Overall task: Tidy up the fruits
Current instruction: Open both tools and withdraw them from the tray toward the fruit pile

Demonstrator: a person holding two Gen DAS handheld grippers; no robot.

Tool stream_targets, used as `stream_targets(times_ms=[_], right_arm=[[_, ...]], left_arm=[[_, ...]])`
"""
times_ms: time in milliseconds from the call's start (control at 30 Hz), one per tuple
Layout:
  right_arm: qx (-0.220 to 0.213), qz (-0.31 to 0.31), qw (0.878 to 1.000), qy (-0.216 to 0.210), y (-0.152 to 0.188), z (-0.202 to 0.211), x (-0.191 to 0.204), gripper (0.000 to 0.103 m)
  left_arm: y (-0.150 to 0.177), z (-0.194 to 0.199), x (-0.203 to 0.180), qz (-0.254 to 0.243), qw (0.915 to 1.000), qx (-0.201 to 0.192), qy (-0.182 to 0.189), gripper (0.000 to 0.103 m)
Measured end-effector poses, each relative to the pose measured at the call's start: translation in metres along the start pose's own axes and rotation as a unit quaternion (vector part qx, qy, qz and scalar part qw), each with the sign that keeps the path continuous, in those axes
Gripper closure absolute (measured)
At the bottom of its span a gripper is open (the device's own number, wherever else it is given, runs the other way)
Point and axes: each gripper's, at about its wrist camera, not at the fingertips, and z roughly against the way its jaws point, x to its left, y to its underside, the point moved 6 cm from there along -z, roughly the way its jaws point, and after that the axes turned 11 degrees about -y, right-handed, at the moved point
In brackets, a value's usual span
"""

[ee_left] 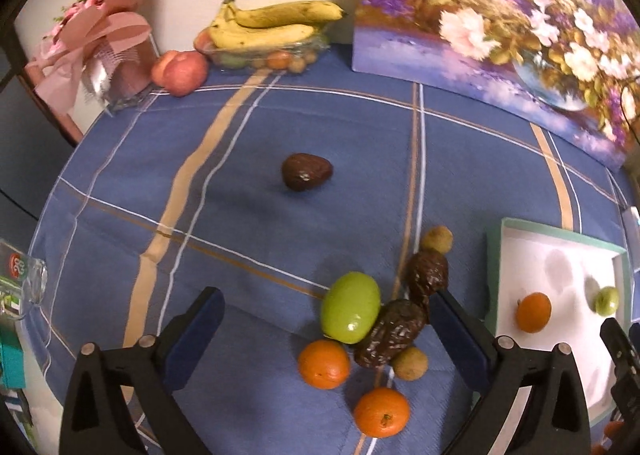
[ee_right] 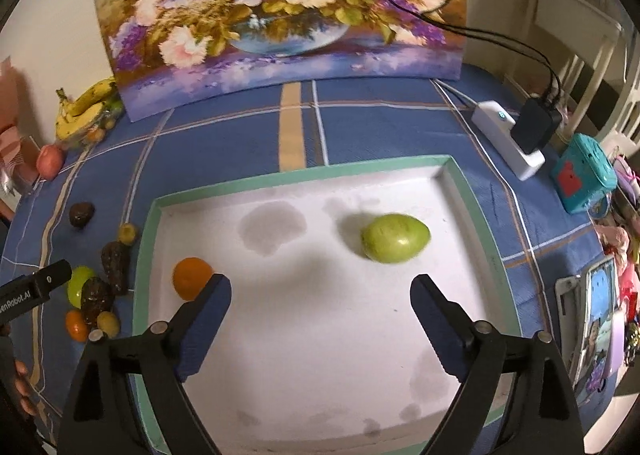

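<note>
Left gripper (ee_left: pixel 326 319): jaws spread wide, holding nothing; hangs over the fruit pile on the blue plaid tablecloth (ee_left: pixel 248 215).
Right gripper (ee_right: pixel 320 311): jaws spread wide, empty; hangs over the white tray (ee_right: pixel 304 335).
Tray: white inside, green rim; sits on the cloth to the right of the pile; grey stains on its floor.
In tray: green fruit (ee_right: pixel 395 238) toward the far right, orange (ee_right: pixel 191 278) at the near left, just beside the right gripper's left finger (ee_right: pixel 208 319). The two are well apart.
Fruit pile: green fruit in pile (ee_left: pixel 351 306), two oranges (ee_left: pixel 324 364) (ee_left: pixel 381 412), two dark wrinkled fruits (ee_left: pixel 390 333) (ee_left: pixel 427 277) and two small yellow-brown fruits (ee_left: pixel 409 363) (ee_left: pixel 437 240), most touching or just beside each other, between the left gripper's fingers.
Lone dark fruit (ee_left: pixel 306 172): alone mid-cloth, well apart from the pile.
Far edge: bananas (ee_left: pixel 272 23) on a clear dish of small fruits, red apple (ee_left: pixel 180 72) just beside it, pink gift wrap (ee_left: pixel 100 43) to the left.
Backdrop: flower painting (ee_right: pixel 276 11) propped upright behind the tray.
Right side: white power strip (ee_right: pixel 506 137) with black plug, teal box (ee_right: pixel 584 179).
</note>
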Motion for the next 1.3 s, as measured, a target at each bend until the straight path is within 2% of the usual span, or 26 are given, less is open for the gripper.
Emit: stream_targets(times_ms=[333,567,733,867,1000,1133,1300], right_arm=[[-0.016,0.034,0.999,-0.034,0.002,-0.007,0.031,0.011],[0.003,0.046,0.998,-0.038,0.007,-0.017,0.047,0.011],[0.000,0.056,0.995,-0.079,0.007,-0.019,0.068,0.011],[-0.004,0.070,0.991,-0.117,0.005,-0.020,0.090,0.011],[-0.001,0.085,0.987,-0.138,0.004,-0.022,0.113,0.011],[0.001,0.094,0.983,-0.159,0.003,-0.021,0.133,0.012],[0.000,0.100,0.979,-0.177,0.002,-0.022,0.149,0.012]], left_arm=[[-0.007,-0.003,0.017,0.019,0.9998,-0.003,0.006,0.000],[-0.016,-0.002,0.036,0.040,0.9990,-0.019,0.011,0.000],[-0.024,-0.002,0.055,0.055,0.9979,-0.033,0.008,0.000],[-0.032,0.003,0.070,0.061,0.9962,-0.060,0.014,0.000],[-0.038,0.005,0.080,0.057,0.9959,-0.061,0.037,0.000],[-0.040,0.005,0.091,0.073,0.9933,-0.053,0.072,0.000],[-0.040,0.006,0.088,0.065,0.9926,-0.050,0.089,0.000]])
